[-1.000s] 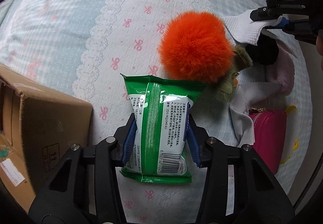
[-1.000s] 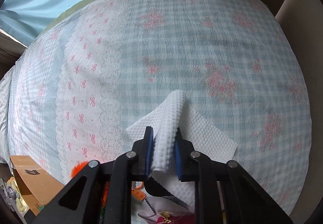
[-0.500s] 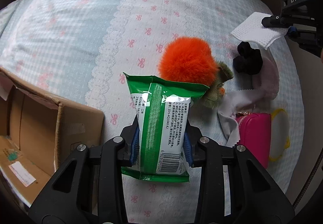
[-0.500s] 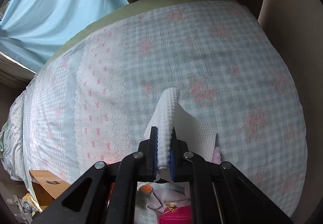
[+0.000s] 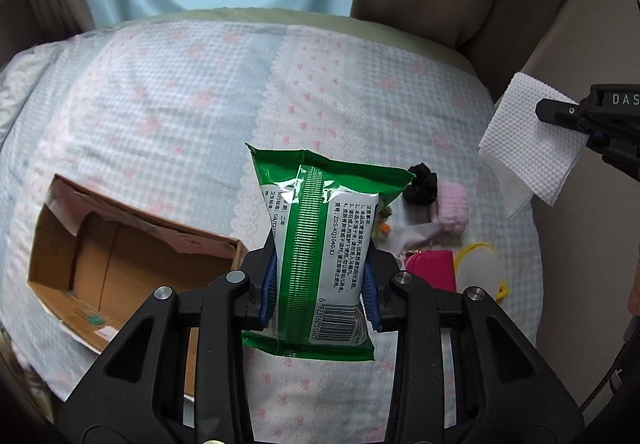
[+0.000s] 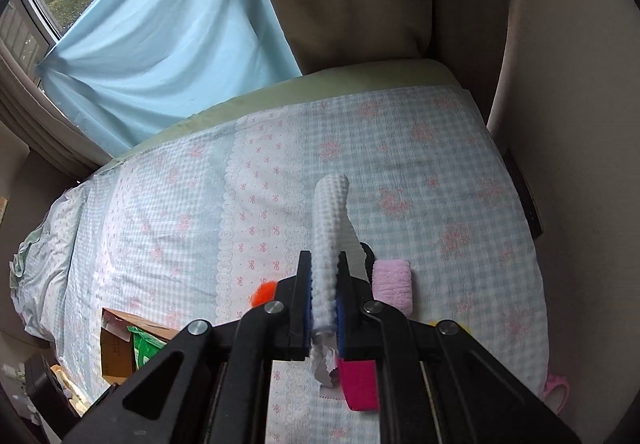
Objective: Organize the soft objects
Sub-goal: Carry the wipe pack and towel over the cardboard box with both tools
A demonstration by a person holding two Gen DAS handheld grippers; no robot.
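The left gripper [image 5: 320, 284] is clamping a green packet [image 5: 320, 244] between its blue fingers [image 5: 269, 284], holding it upright above the bed [image 5: 160, 116]. An open cardboard box [image 5: 120, 268] is lying on the bed at the packet's 9 o'clock, just beside the gripper.

The right gripper [image 6: 324, 292] is pinching a white textured cloth [image 6: 330, 228], its fingers [image 6: 305, 284] closed tight on the fold; in the left wrist view the cloth [image 5: 528, 140] is hanging off the bed's edge at 2 o'clock.

On the bed at the packet's 3 o'clock are lying a black scrunchie [image 5: 420, 184], a pink fuzzy roll [image 5: 452, 206], a magenta pouch [image 5: 430, 268] and a yellow-rimmed item [image 5: 480, 268], all close together. An orange pom-pom [image 6: 266, 290] is showing partly at the left finger's 9 o'clock in the right wrist view.
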